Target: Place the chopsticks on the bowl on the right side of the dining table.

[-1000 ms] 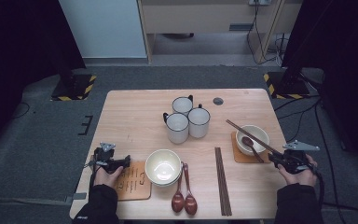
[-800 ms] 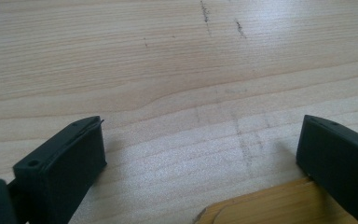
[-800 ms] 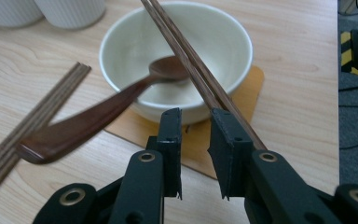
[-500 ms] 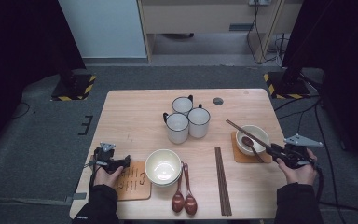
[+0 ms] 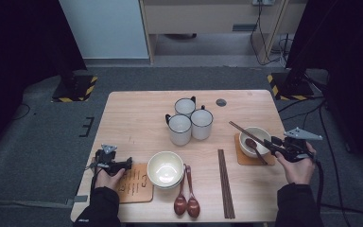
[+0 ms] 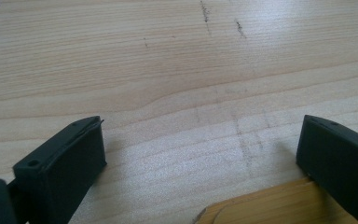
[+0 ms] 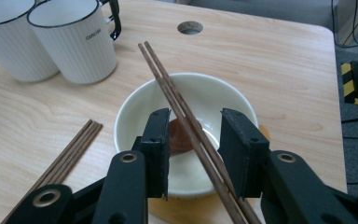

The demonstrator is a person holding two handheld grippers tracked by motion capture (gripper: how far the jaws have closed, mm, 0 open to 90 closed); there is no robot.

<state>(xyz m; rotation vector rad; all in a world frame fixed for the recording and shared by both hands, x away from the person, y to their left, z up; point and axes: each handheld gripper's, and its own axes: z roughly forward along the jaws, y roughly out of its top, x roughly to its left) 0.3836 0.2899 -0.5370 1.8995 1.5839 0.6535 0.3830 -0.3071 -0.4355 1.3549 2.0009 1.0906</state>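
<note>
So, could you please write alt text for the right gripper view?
A pair of brown wooden chopsticks lies across a white ceramic bowl, between the open black fingers of the right gripper. Two white ribbed mugs stand behind.

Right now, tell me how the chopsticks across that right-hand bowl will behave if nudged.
The chopsticks look thin, rigid and light, so they would probably shift easily. Resting across the bowl rim, they could roll or slide off. The right hand-held gripper straddles them, jaws apart, likely without grip.
</note>
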